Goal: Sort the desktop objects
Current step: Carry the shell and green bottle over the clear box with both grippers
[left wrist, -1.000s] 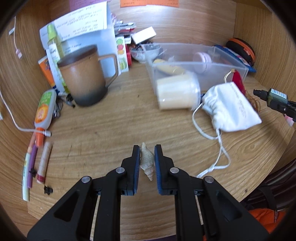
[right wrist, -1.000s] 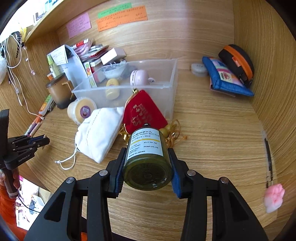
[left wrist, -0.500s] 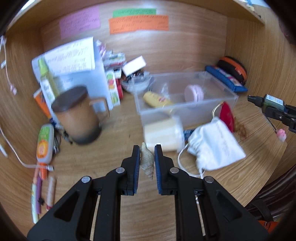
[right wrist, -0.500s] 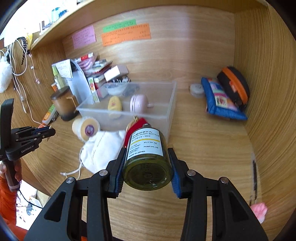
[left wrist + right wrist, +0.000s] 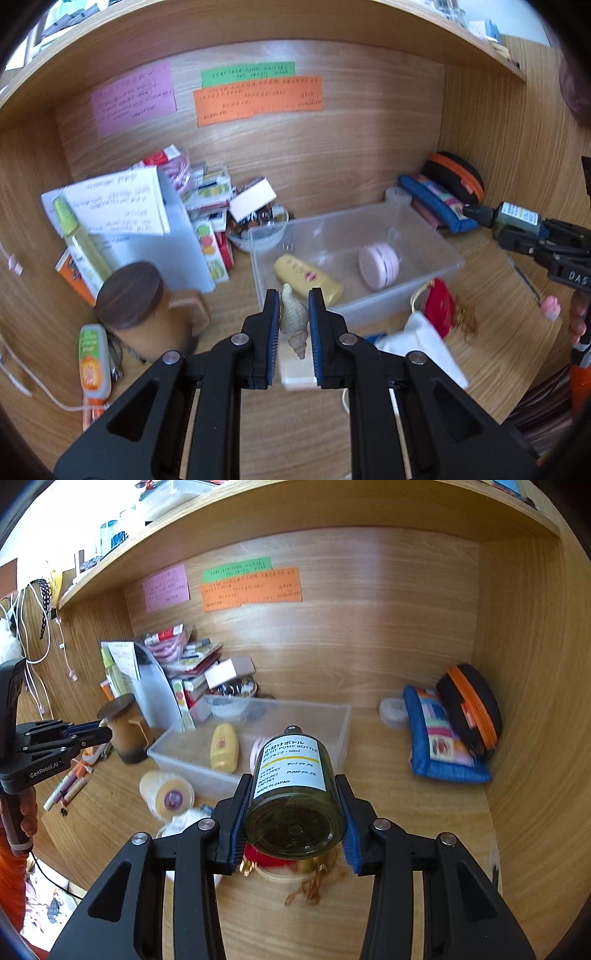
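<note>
My left gripper [image 5: 293,299] is shut on a pale spiral seashell [image 5: 294,321], held above the desk just in front of the clear plastic bin [image 5: 424,280]. In the bin lie a yellow tube [image 5: 308,278] and a pink round case [image 5: 378,262]. My right gripper [image 5: 295,794] is shut on a dark green pump bottle [image 5: 295,786] with a white label, lifted over a red pouch [image 5: 266,856]. The bin [image 5: 332,716] lies ahead of it, with the yellow tube [image 5: 222,747] inside. The bottle [image 5: 515,218] also shows in the left wrist view at the right edge.
A brown lidded mug [image 5: 142,314] stands left of the bin, with a paper stack [image 5: 122,206] and small boxes behind. A white drawstring bag [image 5: 424,343], a cream roll [image 5: 168,794], a blue pouch [image 5: 439,738] and a black-orange case [image 5: 469,705] lie around. Pens [image 5: 68,786] lie at the left.
Both grippers have risen with their loads; the desk has dropped lower in both views and the back wall's coloured notes have come into sight. The bin now sits straight ahead of each.
</note>
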The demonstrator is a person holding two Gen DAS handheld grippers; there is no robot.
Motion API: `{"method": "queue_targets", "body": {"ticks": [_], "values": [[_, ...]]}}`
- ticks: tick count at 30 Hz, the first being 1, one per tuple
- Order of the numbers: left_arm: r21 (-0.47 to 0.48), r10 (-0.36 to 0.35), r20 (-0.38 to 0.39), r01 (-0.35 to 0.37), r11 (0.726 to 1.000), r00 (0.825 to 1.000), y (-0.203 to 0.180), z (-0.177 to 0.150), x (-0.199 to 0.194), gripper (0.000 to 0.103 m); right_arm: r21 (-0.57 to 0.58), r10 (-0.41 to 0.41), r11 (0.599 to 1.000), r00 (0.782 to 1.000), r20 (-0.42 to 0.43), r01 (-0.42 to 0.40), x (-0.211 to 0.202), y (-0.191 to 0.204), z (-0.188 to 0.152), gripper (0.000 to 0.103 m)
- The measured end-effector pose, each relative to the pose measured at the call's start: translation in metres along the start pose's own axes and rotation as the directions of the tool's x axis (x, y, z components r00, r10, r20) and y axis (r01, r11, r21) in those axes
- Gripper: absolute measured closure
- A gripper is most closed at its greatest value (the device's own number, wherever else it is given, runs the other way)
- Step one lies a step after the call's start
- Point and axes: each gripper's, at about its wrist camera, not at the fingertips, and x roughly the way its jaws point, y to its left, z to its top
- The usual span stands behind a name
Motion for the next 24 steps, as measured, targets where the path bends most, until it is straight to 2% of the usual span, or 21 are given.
{"method": "queue_targets", "body": {"ticks": [11,24], "values": [[-0.023,-0.048,0.000,0.048,0.999,0.999,0.004,0.050,0.037,0.089,-0.049,0.014,0.999,1.000,0.001,-0.014,0.041,0.000,0.040,0.065],[-0.033,-0.094,-0.078,0.092,0.995,0.993,0.006,0.071,0.106,0.089,-0.081,0.013,0.997,0.997,-0.079,-0.020,0.104,-0.003,0.058,0.065]]}}
